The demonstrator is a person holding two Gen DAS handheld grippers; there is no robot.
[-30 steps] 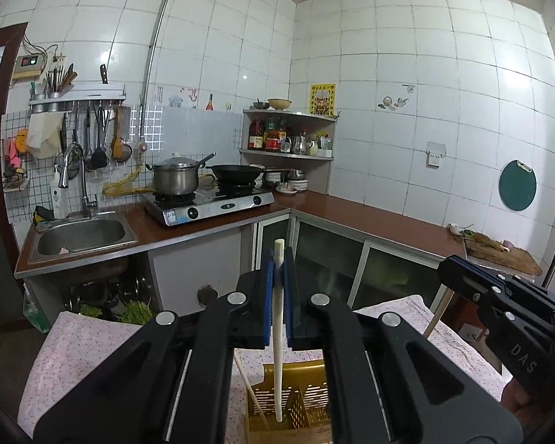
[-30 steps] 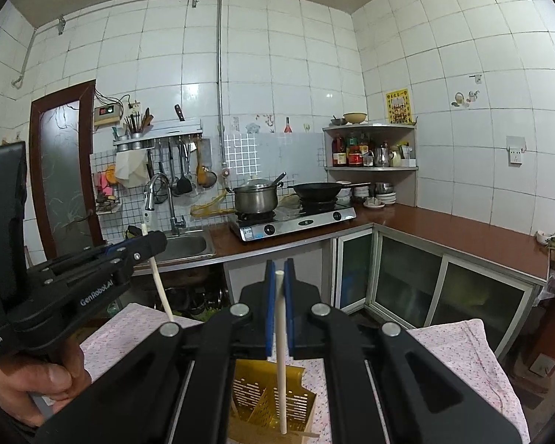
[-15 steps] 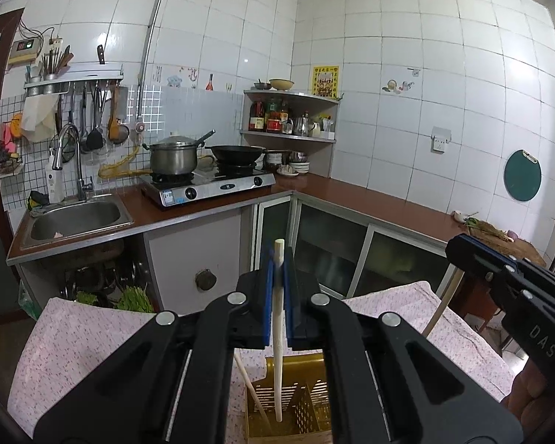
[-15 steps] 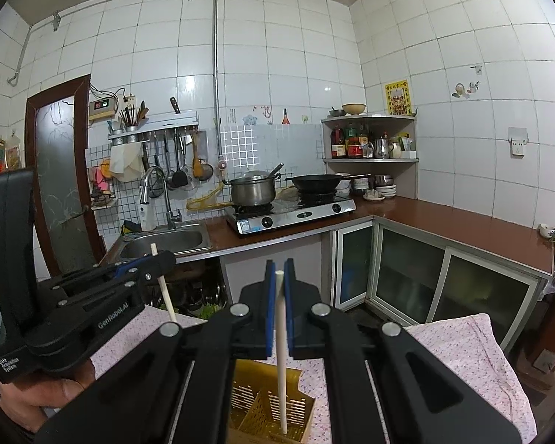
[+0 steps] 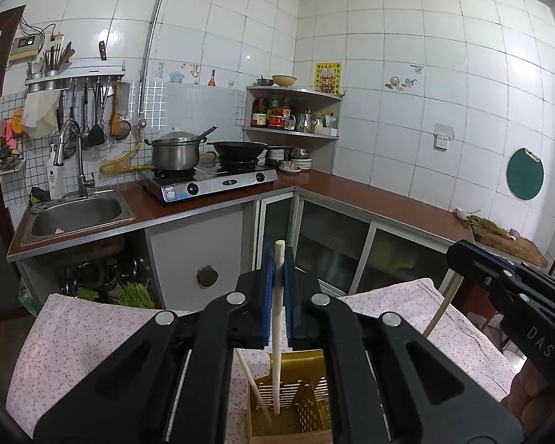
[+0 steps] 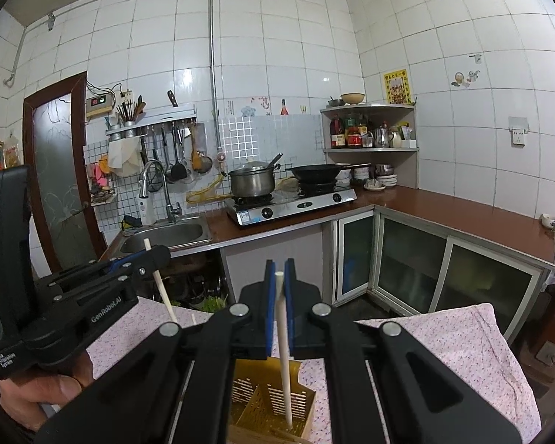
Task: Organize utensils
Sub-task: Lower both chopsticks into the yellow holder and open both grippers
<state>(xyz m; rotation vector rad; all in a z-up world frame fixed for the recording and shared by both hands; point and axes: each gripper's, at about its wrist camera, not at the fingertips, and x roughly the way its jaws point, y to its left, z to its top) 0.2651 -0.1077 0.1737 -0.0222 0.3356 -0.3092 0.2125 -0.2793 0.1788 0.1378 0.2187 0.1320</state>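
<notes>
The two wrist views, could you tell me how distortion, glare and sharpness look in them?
Left wrist view: strong fisheye bending of the tile lines, dark corners, small glare spots on the wall tiles, chopstick sharp. Right wrist view: same bending, glare on tiles, scene sharp.

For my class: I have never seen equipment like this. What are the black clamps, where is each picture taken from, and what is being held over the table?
There is no robot here. A person holds a hand-operated two-finger clamp in each hand, and a wide-angle camera on each clamp looks forward along its fingers. One picture comes from the left gripper, the other from the right gripper; each also shows the other clamp at its edge. In front is a table under a pink floral cloth, with a yellow slotted utensil holder on it. Each gripper is shut on a pale chopstick: the left chopstick and the right chopstick both point down into the holder. Another chopstick already leans inside. Behind is a kitchen counter with sink and stove.
</notes>
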